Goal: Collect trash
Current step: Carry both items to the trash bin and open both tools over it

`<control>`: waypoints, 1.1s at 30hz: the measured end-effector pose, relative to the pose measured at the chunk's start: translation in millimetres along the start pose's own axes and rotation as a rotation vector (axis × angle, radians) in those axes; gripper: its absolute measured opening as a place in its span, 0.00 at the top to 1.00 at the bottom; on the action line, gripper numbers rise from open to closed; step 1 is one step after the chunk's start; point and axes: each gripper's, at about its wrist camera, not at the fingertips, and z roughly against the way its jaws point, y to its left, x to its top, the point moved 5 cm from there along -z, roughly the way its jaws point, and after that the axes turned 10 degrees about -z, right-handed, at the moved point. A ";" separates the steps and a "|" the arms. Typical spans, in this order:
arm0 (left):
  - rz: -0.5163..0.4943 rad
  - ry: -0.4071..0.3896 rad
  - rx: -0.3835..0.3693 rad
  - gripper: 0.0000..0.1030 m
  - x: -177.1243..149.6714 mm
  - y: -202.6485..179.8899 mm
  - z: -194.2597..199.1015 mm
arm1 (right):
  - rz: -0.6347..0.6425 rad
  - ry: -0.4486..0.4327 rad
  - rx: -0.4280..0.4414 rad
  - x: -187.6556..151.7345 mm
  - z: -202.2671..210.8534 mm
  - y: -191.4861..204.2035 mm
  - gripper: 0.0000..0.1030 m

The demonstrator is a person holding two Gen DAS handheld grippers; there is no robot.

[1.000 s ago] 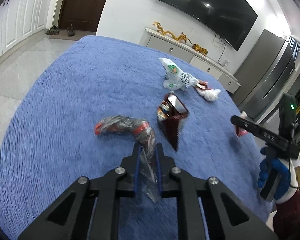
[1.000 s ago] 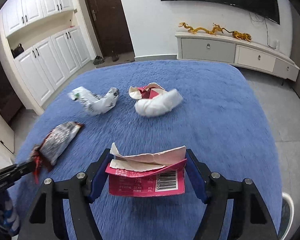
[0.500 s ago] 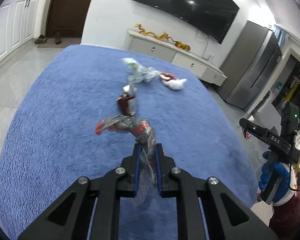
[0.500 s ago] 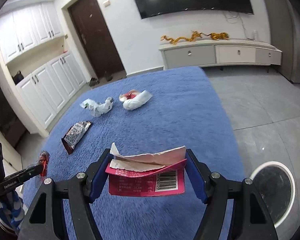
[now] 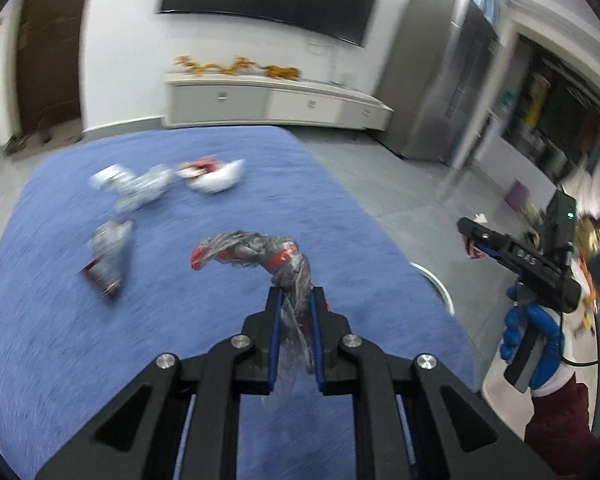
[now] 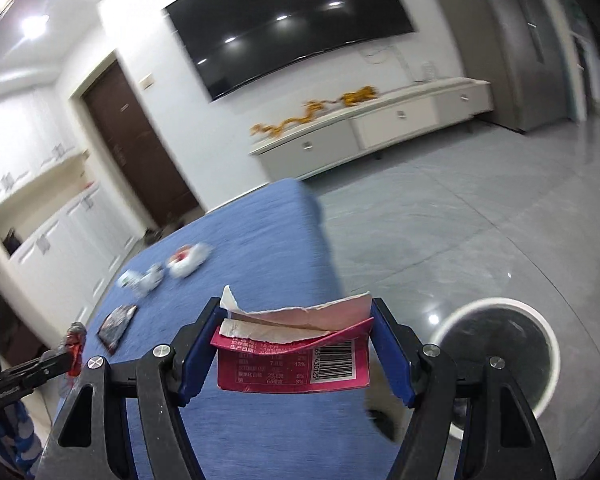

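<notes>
My left gripper (image 5: pixel 296 294) is shut on a crumpled clear-and-red plastic wrapper (image 5: pixel 256 252), held above the blue rug (image 5: pixel 60 340). My right gripper (image 6: pixel 296 316) is shut on a torn pink carton (image 6: pixel 296 356) with a barcode, its jaws held wide by it. A white round bin (image 6: pixel 500 356) with a dark inside stands on the floor just right of the right gripper; its rim (image 5: pixel 436 284) shows past the rug edge in the left wrist view. On the rug lie a dark snack bag (image 5: pixel 108 260), a white-green wrapper (image 5: pixel 136 184) and a white-red wad (image 5: pixel 216 174).
The grey tiled floor (image 6: pixel 460 220) spreads to the right of the rug. A white low cabinet (image 5: pixel 276 104) runs along the far wall under a television. A grey fridge (image 5: pixel 432 80) stands at the right. A blue-gloved hand (image 5: pixel 536 344) holds the right gripper's handle.
Both grippers swung right and rose with their trash still held. The litter on the rug fell back to the left, and the white bin came into view beside the right gripper.
</notes>
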 end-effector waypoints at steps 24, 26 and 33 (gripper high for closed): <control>-0.348 0.299 -0.360 0.86 84.2 -252.7 -271.3 | -0.456 -0.047 -0.271 13.4 -9.2 -246.0 0.29; -0.321 0.330 -0.393 0.75 83.1 -256.4 -284.0 | -0.474 -0.044 -0.283 11.9 -12.2 -254.0 0.29; -0.232 0.333 -0.427 0.39 84.8 -256.9 -297.6 | -0.515 -0.045 -0.299 6.4 -12.4 -262.8 0.27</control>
